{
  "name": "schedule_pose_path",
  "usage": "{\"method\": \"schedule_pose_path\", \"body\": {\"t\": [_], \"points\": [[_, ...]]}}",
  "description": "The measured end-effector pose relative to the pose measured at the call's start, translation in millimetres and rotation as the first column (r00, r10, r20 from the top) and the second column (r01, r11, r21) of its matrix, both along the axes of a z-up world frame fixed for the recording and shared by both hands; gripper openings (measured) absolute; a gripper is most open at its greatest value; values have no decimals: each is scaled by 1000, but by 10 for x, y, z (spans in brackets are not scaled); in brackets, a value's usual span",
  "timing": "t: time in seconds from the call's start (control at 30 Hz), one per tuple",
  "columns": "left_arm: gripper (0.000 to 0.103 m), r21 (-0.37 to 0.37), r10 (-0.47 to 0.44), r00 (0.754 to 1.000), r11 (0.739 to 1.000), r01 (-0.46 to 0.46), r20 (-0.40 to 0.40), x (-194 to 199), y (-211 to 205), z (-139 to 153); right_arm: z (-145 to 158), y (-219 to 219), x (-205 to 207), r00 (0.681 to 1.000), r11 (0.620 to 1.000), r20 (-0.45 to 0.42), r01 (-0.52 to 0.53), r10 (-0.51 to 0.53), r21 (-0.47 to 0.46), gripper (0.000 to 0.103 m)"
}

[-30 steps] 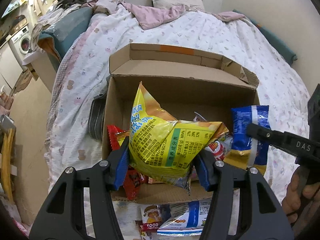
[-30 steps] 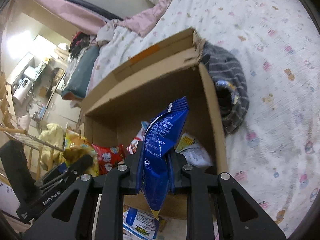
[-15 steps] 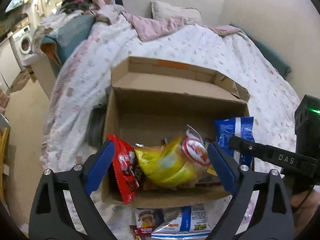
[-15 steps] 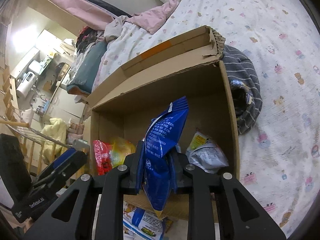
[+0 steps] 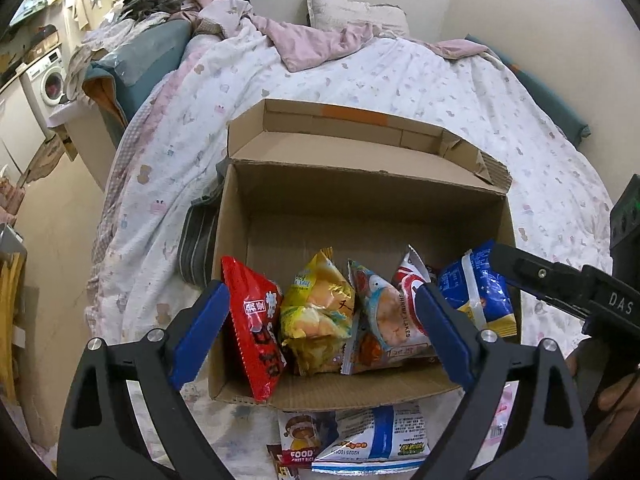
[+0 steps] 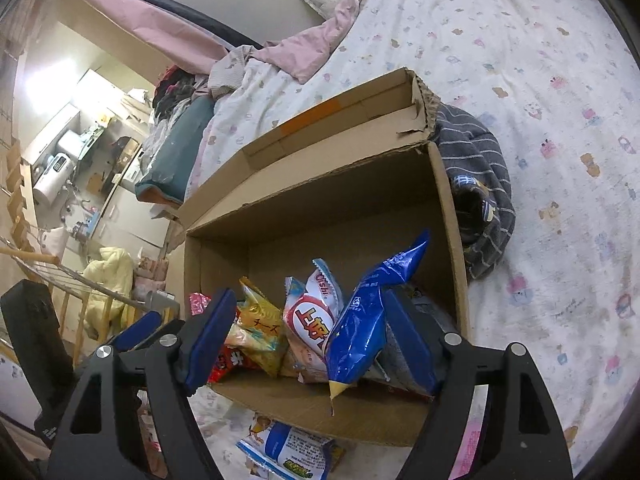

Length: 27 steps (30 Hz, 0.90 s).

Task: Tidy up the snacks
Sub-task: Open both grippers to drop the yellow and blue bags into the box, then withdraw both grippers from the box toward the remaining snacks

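Note:
An open cardboard box (image 5: 360, 200) (image 6: 320, 208) lies on the bed. Inside stand a red packet (image 5: 256, 328), a yellow chip bag (image 5: 316, 312) (image 6: 256, 332), a white-red shrimp-flakes bag (image 5: 396, 316) (image 6: 316, 320) and a blue packet (image 5: 476, 300) (image 6: 364, 320). My left gripper (image 5: 320, 332) is open and empty before the box front. My right gripper (image 6: 308, 340) is open; the blue packet leans between its jaws, near the right pad (image 6: 412, 344), free of the grip.
More snack packets (image 5: 352, 440) (image 6: 288, 452) lie on the bedsheet in front of the box. A grey striped garment (image 6: 480, 184) lies against the box's right side. Bedding and pillows fill the back; the floor and a washing machine (image 5: 50, 80) lie left.
My left gripper opened and let the yellow chip bag drop into the box, then pulled back. My right gripper opened and released the blue packet at the box's right side.

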State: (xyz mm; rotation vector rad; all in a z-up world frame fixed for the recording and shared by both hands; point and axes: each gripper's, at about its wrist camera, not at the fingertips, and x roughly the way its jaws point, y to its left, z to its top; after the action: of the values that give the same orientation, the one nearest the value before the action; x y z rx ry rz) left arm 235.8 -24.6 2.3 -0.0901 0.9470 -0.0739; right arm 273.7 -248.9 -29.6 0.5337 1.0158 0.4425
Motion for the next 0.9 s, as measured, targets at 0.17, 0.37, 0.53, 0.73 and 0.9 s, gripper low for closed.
{"method": "schedule_pose_path", "body": {"t": [0.17,0.37,0.53,0.73,0.9], "points": [[92,3,-1,1000,1000,1,1,-5,-2,-7,-9,-6,-3,1000,1000,5,-3,3,0,79],[92,6,-3,1000,1000,3,6,-54,11,-4,37,-33,-14,1000,1000,15,0,0,-6,79],[92,5,11,1000,1000,-11,24,-159,74,39,150,-86,-116,999,1000,41,9,-8,-16,79],[92,22,-16,1000,1000,15,17,-321,102,99,285,-189,-345,998,999,42,39,-39,-4,83],[92,33,6,999,999,-7,35,-445,153,184,342,-171,-560,998,999,59,17,-14,-43,86]]}}
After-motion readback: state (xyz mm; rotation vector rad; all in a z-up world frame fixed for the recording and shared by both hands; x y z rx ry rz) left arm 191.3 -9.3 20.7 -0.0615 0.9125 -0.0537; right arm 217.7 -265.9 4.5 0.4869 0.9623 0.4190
